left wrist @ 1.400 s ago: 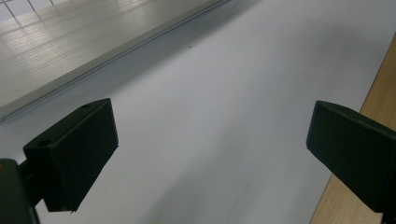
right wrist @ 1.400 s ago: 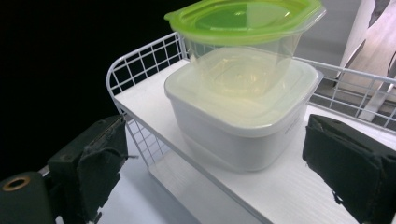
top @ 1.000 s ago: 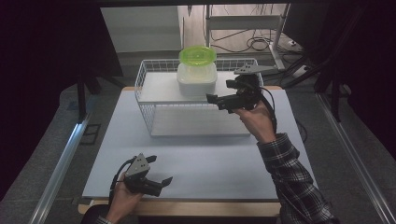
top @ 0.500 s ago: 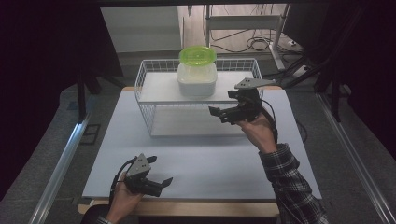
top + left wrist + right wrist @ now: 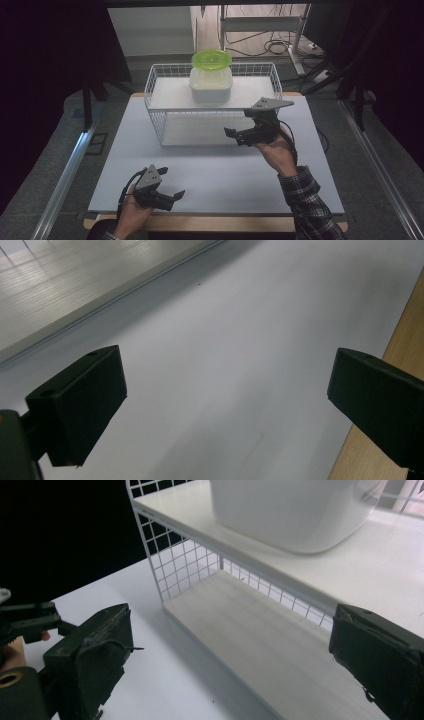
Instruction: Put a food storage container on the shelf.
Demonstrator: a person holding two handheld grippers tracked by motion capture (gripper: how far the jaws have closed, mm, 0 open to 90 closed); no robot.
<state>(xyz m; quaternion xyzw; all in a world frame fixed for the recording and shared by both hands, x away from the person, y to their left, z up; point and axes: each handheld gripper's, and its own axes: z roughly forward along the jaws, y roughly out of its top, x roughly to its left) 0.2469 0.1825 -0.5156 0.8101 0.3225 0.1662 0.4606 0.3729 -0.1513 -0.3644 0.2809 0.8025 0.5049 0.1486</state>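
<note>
On the upper shelf of the white wire-mesh rack [image 5: 160, 107], near the middle of its white board, stands the translucent white plastic tub with a round lime-green lid [image 5: 210, 80]; in the right gripper view its rounded lower body [image 5: 295, 510] rests flat on the shelf board. The right tool [image 5: 239, 136] hangs in front of the rack, a little to the right of the tub and lower than the shelf, its jaws spread wide with nothing between them. The left tool [image 5: 172, 196] sits low at the near edge of the pale blue desk [image 5: 210, 170], well apart from the rack, jaws likewise apart and empty.

The tub looks like thin moulded plastic: probably light, fairly stiff at the rim but likely to flex in the walls, and smooth enough to slip under a weak pinch. Whether it holds anything cannot be told through the cloudy wall. The green lid may only be resting or lightly snapped on, so lifting by it seems risky. A firmer hold would be across the body just under the rim, or with the lower corners squeezed, the tub kept upright while it clears the wire rail.
</note>
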